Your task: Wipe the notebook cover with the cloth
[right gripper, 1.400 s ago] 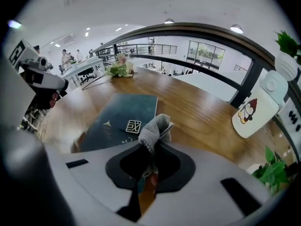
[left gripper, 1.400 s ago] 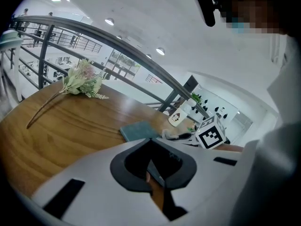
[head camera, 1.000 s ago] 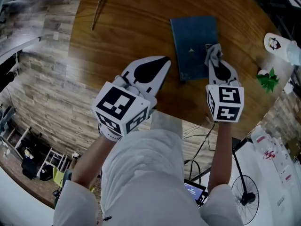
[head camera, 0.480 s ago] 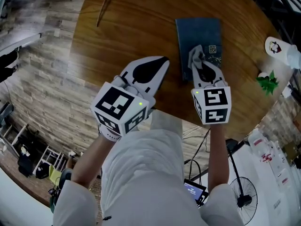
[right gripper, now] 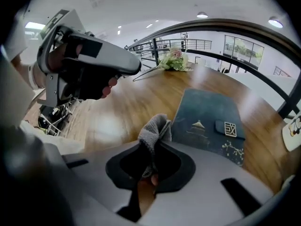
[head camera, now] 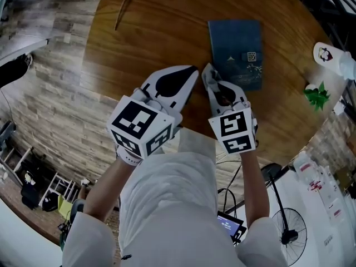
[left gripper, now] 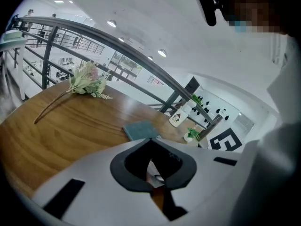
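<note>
A dark blue notebook [head camera: 236, 53] [right gripper: 209, 120] with a small emblem and label lies flat on the round wooden table [head camera: 156, 32]. My right gripper [head camera: 210, 73] [right gripper: 153, 142] is shut on a grey cloth [head camera: 208, 74] [right gripper: 155, 128], which pokes up between its jaws. The cloth hangs just off the notebook's near left edge, over bare wood. My left gripper [head camera: 191, 71] [left gripper: 150, 141] hovers shut and holds nothing, close beside the right one and left of the notebook [left gripper: 140, 130].
A dried flower sprig [left gripper: 87, 81] [right gripper: 174, 60] lies at the table's far left. A white bottle with a face print [head camera: 326, 52] [left gripper: 178, 118] and a small green plant [head camera: 317, 93] [left gripper: 192, 134] stand right of the notebook. A railing runs beyond the table.
My right gripper has carried the cloth leftward across the notebook cover, from its right side to just past its near left edge. The left gripper has stayed put.
</note>
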